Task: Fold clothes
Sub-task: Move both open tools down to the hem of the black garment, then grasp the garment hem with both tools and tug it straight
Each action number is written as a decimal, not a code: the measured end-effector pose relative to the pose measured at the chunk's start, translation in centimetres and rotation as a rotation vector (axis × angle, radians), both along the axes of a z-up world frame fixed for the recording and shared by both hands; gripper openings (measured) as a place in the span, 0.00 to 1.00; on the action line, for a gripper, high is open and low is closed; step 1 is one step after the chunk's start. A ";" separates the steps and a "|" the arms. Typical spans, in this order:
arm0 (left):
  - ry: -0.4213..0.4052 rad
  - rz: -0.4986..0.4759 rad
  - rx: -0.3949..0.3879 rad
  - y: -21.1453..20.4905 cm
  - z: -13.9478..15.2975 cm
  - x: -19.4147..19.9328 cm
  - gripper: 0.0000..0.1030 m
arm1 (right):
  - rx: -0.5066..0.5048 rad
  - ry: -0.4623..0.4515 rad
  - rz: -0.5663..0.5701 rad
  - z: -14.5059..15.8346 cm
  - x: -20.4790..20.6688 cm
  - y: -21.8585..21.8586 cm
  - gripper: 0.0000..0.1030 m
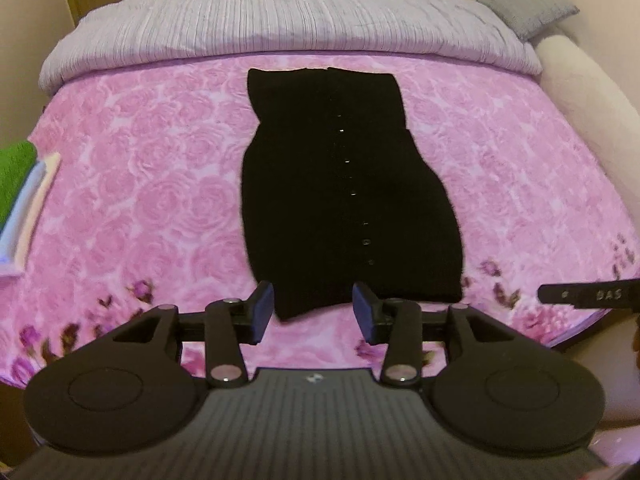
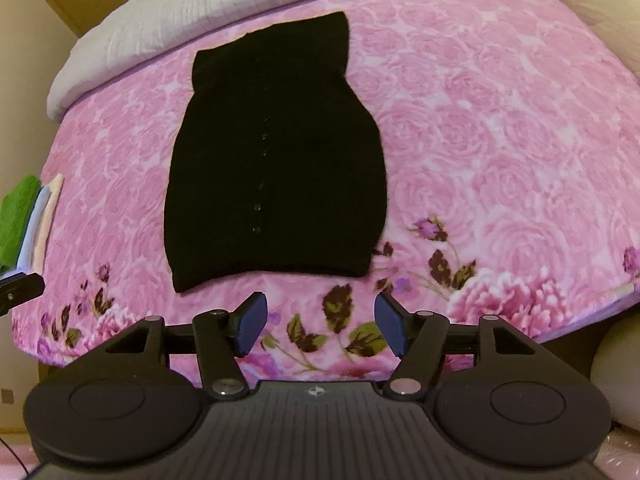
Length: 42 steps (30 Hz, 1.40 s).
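Observation:
A black buttoned garment point(image 1: 340, 184) point(image 2: 280, 160) lies flat on the pink rose blanket point(image 1: 140, 180) point(image 2: 500, 140), folded into a long narrow shape with its button row running down the middle. My left gripper point(image 1: 313, 304) hovers open above the garment's near hem; the hem shows between the blue pads point(image 1: 262, 308), which do not press on it. My right gripper point(image 2: 320, 316) is open wider over the floral border, just short of the hem's right end, with nothing between its fingers. A part of each gripper shows at the edge of the other's view.
A pale striped duvet point(image 1: 280, 20) point(image 2: 160, 8) is bunched along the far side of the bed. A stack of folded clothes with a green one on top point(image 1: 16, 184) point(image 2: 20, 220) sits at the left edge. A grey cushion point(image 1: 528, 12) and a cream padded side point(image 1: 580, 100) are at the right.

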<state>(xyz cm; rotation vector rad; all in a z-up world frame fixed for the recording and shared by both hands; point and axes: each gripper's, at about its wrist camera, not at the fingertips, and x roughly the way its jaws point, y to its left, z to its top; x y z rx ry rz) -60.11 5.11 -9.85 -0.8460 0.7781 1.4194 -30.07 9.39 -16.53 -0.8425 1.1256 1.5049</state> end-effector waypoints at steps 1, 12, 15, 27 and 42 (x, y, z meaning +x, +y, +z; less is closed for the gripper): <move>0.006 -0.010 -0.005 0.2 -0.2 -0.4 0.39 | 0.001 -0.009 -0.013 -0.1 -0.4 -0.1 0.64; 0.010 -0.101 -0.053 1.5 -2.9 -4.3 0.43 | -0.038 -0.042 -0.134 -1.9 -4.2 -1.7 0.66; 0.007 -0.109 -0.070 1.6 -3.9 -4.9 0.45 | -0.047 -0.044 -0.157 -2.4 -4.4 -2.1 0.67; -0.527 0.247 -0.163 1.7 -16.1 -13.2 0.53 | -0.088 0.156 -0.292 -10.7 0.4 -1.5 0.67; -0.819 0.546 -0.151 4.7 -29.3 -14.2 0.56 | -0.076 0.487 -0.552 -23.6 6.8 3.9 0.54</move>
